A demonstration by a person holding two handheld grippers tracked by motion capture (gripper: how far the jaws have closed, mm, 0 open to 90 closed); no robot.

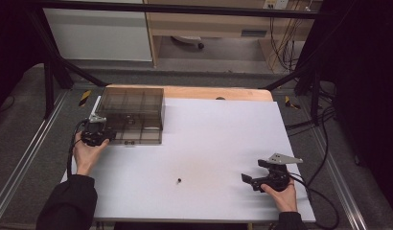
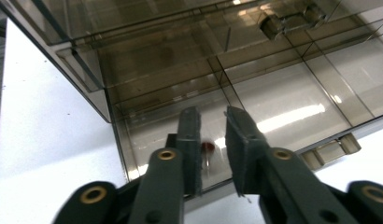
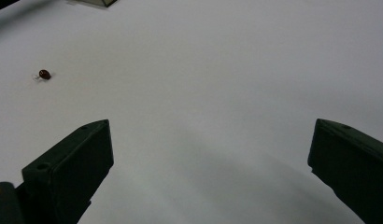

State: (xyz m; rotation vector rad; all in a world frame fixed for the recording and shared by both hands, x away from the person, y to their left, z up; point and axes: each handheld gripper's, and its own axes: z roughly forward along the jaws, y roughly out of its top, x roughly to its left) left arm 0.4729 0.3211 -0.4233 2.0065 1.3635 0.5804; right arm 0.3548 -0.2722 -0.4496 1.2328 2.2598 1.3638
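A smoky clear compartment box (image 1: pixel 132 115) stands at the table's far left, its lid raised over a divided tray (image 2: pixel 292 102). My left gripper (image 2: pixel 213 116) points into the tray's near-left compartment, jaws a narrow gap apart with nothing pinched. A small red bead (image 2: pixel 208 147) lies on that compartment's floor just beyond the gap. In the high view the left gripper (image 1: pixel 108 136) sits at the box's front-left corner. My right gripper (image 3: pixel 210 128) stands wide open and empty above the white table, at the near right (image 1: pixel 252 171). Another small dark red bead (image 3: pixel 44 74) lies on the table (image 1: pixel 179 180), well left of it.
The white table top (image 1: pixel 209 143) has a wooden edge at the back. A latch tab (image 2: pixel 332 149) sticks out of the tray's front wall. Black frame bars and cables run around the table's sides.
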